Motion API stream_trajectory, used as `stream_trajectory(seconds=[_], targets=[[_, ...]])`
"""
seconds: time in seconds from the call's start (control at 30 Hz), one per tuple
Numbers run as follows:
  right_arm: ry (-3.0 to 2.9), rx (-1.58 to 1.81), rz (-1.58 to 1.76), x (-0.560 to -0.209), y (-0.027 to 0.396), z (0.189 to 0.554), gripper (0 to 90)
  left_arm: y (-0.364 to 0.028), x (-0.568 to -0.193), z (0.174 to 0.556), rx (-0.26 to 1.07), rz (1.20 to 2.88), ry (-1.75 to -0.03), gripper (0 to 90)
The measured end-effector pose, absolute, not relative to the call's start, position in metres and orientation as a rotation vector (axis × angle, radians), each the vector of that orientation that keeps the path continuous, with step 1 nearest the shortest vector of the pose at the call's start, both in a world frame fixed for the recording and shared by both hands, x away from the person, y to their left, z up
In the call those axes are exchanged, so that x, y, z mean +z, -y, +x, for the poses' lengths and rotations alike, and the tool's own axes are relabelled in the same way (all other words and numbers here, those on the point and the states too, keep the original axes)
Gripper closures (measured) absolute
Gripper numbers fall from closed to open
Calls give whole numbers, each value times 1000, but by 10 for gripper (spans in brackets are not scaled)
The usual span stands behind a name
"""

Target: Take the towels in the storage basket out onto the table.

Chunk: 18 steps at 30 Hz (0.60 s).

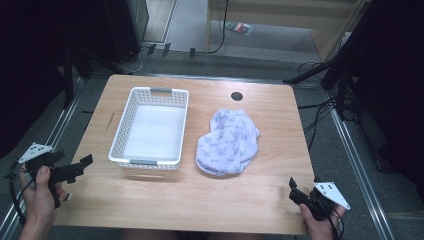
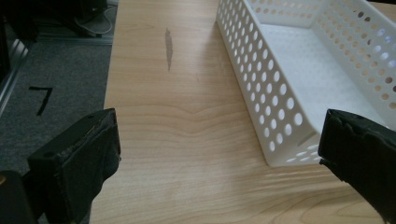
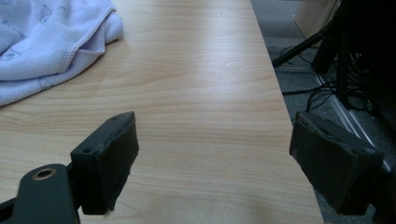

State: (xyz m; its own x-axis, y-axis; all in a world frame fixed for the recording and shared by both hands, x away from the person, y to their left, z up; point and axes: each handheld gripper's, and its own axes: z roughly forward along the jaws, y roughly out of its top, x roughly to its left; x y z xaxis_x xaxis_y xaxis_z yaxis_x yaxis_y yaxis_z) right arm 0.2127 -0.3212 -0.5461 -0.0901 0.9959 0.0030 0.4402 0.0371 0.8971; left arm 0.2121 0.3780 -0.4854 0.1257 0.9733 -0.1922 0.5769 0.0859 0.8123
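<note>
A white perforated basket (image 1: 150, 93) stands empty on the left half of the wooden table (image 1: 270, 105). Right of it lies a crumpled pale lilac cloth (image 1: 227, 142) with a small printed pattern. My left gripper (image 1: 85, 162) hovers at the table's left edge, open, with nothing between its jaws; the basket's near corner (image 2: 280, 140) sits just ahead of it. My right gripper (image 1: 294, 189) is low at the front right corner, open and empty. The cloth (image 3: 42, 46) lies ahead and to its left.
A dark round grommet (image 1: 236, 96) sits at the table's back edge. Cables and stand legs (image 1: 320, 75) crowd the floor at the right. A dark streak (image 2: 168, 46) marks the wood left of the basket. Bare wood lies along the table's front.
</note>
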Motion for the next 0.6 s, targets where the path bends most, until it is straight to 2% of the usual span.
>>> stream_trajectory(seconds=[0.23, 0.6], targets=[[-1616, 1017, 1483, -546, 322, 213, 157, -384, -506, 206, 578, 1547, -1554, 0], [-1620, 1023, 1480, -546, 322, 213, 157, -384, -531, 205, 631, 1555, -1568, 0]])
